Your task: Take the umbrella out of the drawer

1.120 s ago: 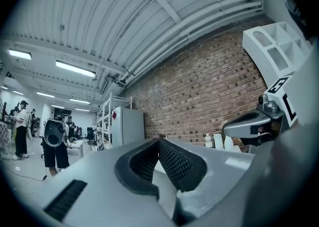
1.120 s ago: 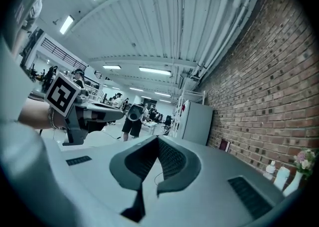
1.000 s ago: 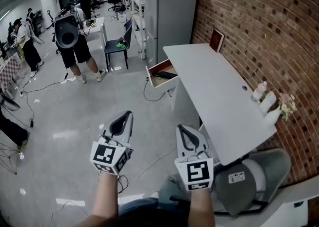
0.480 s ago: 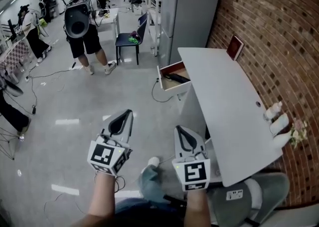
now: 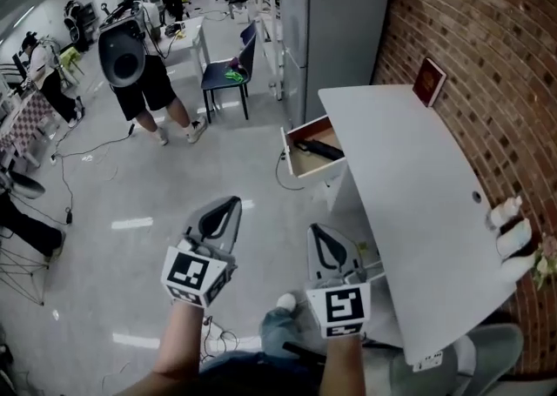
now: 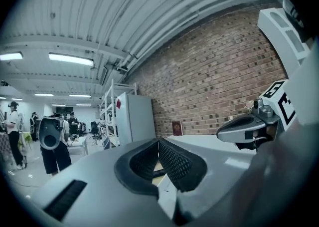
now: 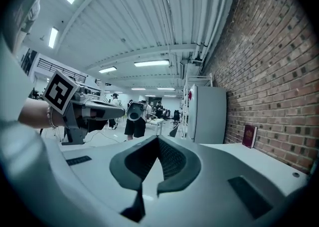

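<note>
Office floor has slid by: the desk [image 5: 418, 211] drawer [image 5: 300, 162], probably holding the umbrella [image 5: 320, 149], is nearer. Left gripper [image 5: 228, 204] and right gripper [image 5: 322, 231] approach it, jaws together and empty.

- Pale grey shells on the left gripper [image 5: 231, 204] and the right gripper [image 5: 317, 232], black ribbed pads, black-and-white square markers on their cubes.
- Plain white, that desk [image 5: 409, 203].
- White front on the drawer [image 5: 300, 166], light wood inside.
- Black all over, the umbrella [image 5: 320, 149].
- Red-brown blocks with pale mortar lines across the brick wall [image 5: 487, 46].
- Dark red cover on the book [image 5: 428, 82].
- Silver-grey for the refrigerator [image 5: 344, 20].
- Dark blue chair [image 5: 228, 72], something bright green on its seat.
- Glossy light grey floor [image 5: 130, 211].
</note>
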